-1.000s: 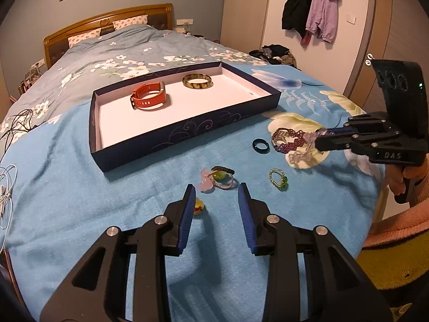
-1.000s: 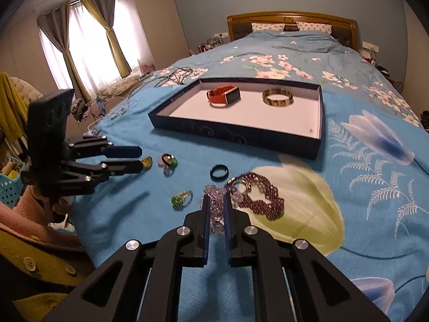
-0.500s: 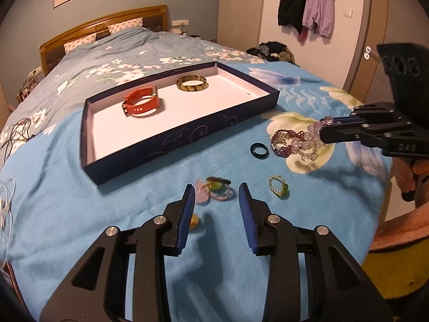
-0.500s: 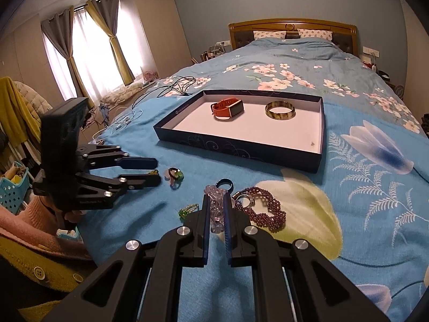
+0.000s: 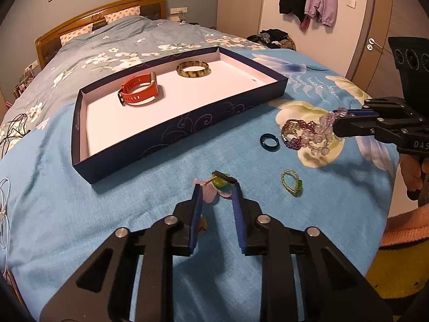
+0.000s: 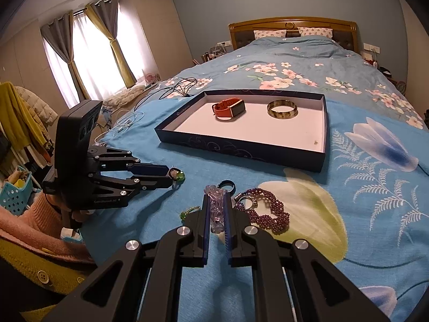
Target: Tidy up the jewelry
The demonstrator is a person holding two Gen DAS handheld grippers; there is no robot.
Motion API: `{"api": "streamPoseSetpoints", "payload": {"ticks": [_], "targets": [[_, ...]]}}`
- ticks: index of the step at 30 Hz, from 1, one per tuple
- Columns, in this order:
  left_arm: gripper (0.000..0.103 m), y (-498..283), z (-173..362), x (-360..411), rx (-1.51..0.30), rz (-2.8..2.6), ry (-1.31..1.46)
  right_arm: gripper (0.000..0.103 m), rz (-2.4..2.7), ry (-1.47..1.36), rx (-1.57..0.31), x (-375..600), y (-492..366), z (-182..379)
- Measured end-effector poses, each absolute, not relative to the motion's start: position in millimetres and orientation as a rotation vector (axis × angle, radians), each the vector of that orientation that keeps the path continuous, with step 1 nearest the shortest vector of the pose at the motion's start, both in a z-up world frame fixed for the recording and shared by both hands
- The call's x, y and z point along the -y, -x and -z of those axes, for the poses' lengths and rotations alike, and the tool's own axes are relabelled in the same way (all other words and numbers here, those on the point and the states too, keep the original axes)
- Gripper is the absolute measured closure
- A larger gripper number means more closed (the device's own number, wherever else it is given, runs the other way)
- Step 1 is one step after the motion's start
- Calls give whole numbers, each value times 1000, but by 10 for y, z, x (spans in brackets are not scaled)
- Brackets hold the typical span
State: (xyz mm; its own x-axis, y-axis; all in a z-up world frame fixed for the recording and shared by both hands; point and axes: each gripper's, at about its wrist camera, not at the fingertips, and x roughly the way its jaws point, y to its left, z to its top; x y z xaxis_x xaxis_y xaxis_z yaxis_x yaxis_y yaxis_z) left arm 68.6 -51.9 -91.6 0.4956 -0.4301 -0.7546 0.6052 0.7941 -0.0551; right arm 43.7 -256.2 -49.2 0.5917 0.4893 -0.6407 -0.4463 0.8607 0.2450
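**Right gripper lifts the crystal bracelet clear of the bedspread**

Our right gripper [image 6: 216, 205] is clamped narrowly on the pale crystal bracelet [image 6: 216, 212], whose beads bunch between the blue pads and dangle below the tips in the left wrist view. A second ago that bracelet lay on the blue bedspread [image 5: 134, 214] against the purple beaded bracelet [image 6: 265, 212]; now it hangs above the cover, and the purple one stays behind, just right of the black ring [image 6: 227, 185]. We judge the pick done and the carry to the tray [image 6: 241, 150] next. The tray lies farther up the bed, already holding the orange watch [image 6: 229, 108] and the amber bangle [image 6: 282, 109], with bare white floor nearer us.

Our left gripper [image 5: 215, 190] has dropped closer to the cover. Its jaws stand partly open, holding nothing, framing the pink and green bracelet [image 5: 220, 183]; we cannot tell whether the tips touch it. The gold and green ring [image 5: 291, 182] waits to its right, and a small yellow piece [image 5: 202, 224] peeks from behind the left finger. Two items are stowed and one is in the air; the rest lie loose.
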Motion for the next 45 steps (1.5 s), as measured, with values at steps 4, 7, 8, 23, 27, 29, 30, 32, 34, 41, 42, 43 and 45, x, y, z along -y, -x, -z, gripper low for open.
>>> {"api": "streamPoseSetpoints", "payload": {"ticks": [4,7,8,23,27,29,30,32,34,41,42,43,45], "targets": [[102,-633,888,475,-851,657,-187,95,-547,-66,-751,2569,-444,457],[102,-588,864,464,-848,663,-178,95,-551,-65,-745,2563,-446,437],[98,-579,852,462,-842,658,-181,95,-550,-65,-746,2557,-454,438],[88,-867,930,549,-857,598,-246,95,-555,-87,-755,2541,-496,461],[90,-884,935,564,-857,599,-234,95,-557,-84,-749,2520,-527,439],[92,-870,902,562,-838,598,-223,95,-555,-82,-734,2525,-525,390],[92,-864,884,560,-829,599,-217,95,-555,-82,-726,2526,-534,364],[93,-856,820,534,-810,600,-193,95,-549,-79,-712,2529,-552,315],[94,-854,752,507,-792,606,-169,95,-546,-73,-693,2533,-591,256],[94,-913,516,418,-729,597,-122,95,-520,-72,-652,2578,-832,134],[94,-923,498,408,-726,593,-117,95,-518,-74,-648,2583,-864,122],[94,-933,482,398,-724,593,-114,95,-518,-73,-643,2586,-886,110],[94,-950,453,379,-715,585,-118,95,-513,-73,-636,2600,-931,95]]}}
